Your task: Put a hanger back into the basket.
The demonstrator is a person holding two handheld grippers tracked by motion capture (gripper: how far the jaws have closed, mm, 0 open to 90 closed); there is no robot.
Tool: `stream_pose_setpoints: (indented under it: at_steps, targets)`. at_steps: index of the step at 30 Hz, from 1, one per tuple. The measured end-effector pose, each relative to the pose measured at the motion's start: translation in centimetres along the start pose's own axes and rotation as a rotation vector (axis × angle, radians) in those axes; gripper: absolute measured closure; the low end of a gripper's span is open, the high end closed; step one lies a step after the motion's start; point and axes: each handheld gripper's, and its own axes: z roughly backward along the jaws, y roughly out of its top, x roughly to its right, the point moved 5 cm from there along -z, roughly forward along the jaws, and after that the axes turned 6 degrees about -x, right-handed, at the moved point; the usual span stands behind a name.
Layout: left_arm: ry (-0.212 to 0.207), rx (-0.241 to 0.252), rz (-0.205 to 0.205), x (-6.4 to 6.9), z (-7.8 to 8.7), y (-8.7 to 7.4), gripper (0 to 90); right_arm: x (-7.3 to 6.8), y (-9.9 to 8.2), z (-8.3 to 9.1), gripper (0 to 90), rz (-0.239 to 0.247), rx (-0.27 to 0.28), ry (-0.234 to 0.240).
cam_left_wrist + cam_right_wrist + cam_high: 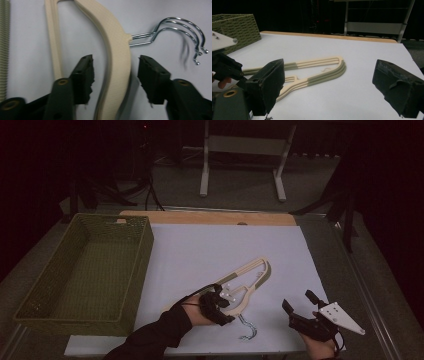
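A stack of cream plastic hangers (252,275) lies flat on the white sheet (200,245), chrome hooks (247,327) pointing toward the near edge. My left gripper (227,305) is open and straddles the stack's curved shoulder (116,50) just by the neck, one jaw on each side and neither touching it. Three chrome hooks (180,27) fan out to the right in the left gripper view. To the right of the hooks my right gripper (296,299) hovers wide open with nothing held. It faces the hangers (312,75) from a short way off.
A large green woven basket (145,250) stands at the left of the table, empty inside; its wall (237,27) appears at the far left of the right gripper view. A wooden board edge (210,217) runs along the back. A white-legged stand (245,150) is on the floor beyond.
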Motion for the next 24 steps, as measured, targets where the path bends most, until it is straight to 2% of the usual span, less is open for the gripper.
stream_pose_setpoints:
  at_steps: [1, 2, 5, 7, 8, 9, 17, 18, 19, 23, 24]
  targets:
    - [0.002, 0.008, 0.005, 0.0, 0.0, 0.0, 49.4, 0.0, 0.0, 0.0, 10.9, 0.001, -0.001, 0.001]
    - [0.015, 0.011, -0.003, -0.1, 0.0, -0.1, 55.2, 0.0, 0.0, -0.1, 10.9, -0.002, -0.001, 0.001]
    - [0.038, 0.012, -0.034, -0.1, 0.0, -0.2, 57.7, 0.0, -0.1, -0.2, 10.9, -0.002, -0.003, 0.001]
    - [0.04, 0.017, -0.04, 0.0, 0.0, -0.2, 59.7, 0.0, -0.1, -0.2, 11.0, 0.0, -0.006, 0.002]
    - [0.036, 0.017, -0.052, 0.1, 0.0, -0.2, 70.2, 0.0, -0.1, -0.2, 11.0, -0.003, -0.005, 0.002]
    - [0.041, 0.022, -0.058, 0.2, -0.1, -0.1, 71.5, 0.0, -0.1, -0.2, 11.0, -0.003, -0.005, 0.003]
    - [0.054, 0.026, -0.066, 0.3, 0.0, 0.0, 72.3, -0.1, -0.1, -0.3, 11.0, 0.004, -0.012, 0.005]
    - [0.052, 0.032, -0.062, 0.3, 0.1, 0.1, 72.4, -0.1, -0.1, -0.3, 11.0, 0.005, -0.012, 0.005]
    - [0.046, 0.063, -0.05, 0.3, 0.6, 0.3, 72.4, -0.1, -0.1, -0.3, 11.0, 0.004, -0.014, 0.004]
    - [0.04, 0.099, -0.038, 0.2, 1.5, 0.5, 72.9, -0.1, -0.2, -0.4, 11.0, -0.001, -0.016, 0.006]
    - [0.032, 0.113, -0.024, 0.1, 1.7, 0.6, 73.0, -0.1, -0.2, -0.4, 11.8, 0.0, -0.022, 0.009]
